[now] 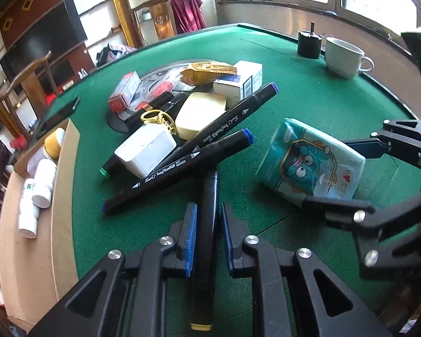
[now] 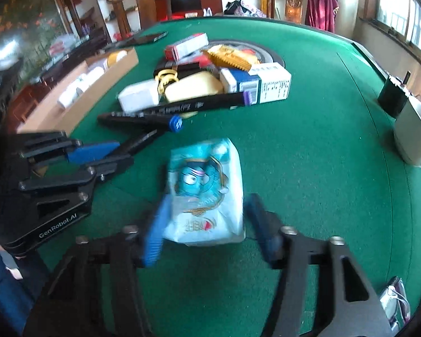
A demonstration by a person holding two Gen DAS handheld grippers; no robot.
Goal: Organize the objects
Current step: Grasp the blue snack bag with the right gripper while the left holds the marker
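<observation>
Straddling tissue pack, open claw

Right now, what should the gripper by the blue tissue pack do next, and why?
Probably close. The right gripper is open, with the tissue pack between its fingers on the green table. The left gripper already holds a black marker, so this pack looks next.

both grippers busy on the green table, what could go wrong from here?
1. The left gripper is shut on a black marker whose far end lies under the blue-capped marker; lifting may drag or roll the markers stacked above.
2. The right gripper straddles the tissue pack with jaws wide; the soft pack could crumple or slip if clamped off-centre.
3. The two grippers work close together and might collide.
</observation>
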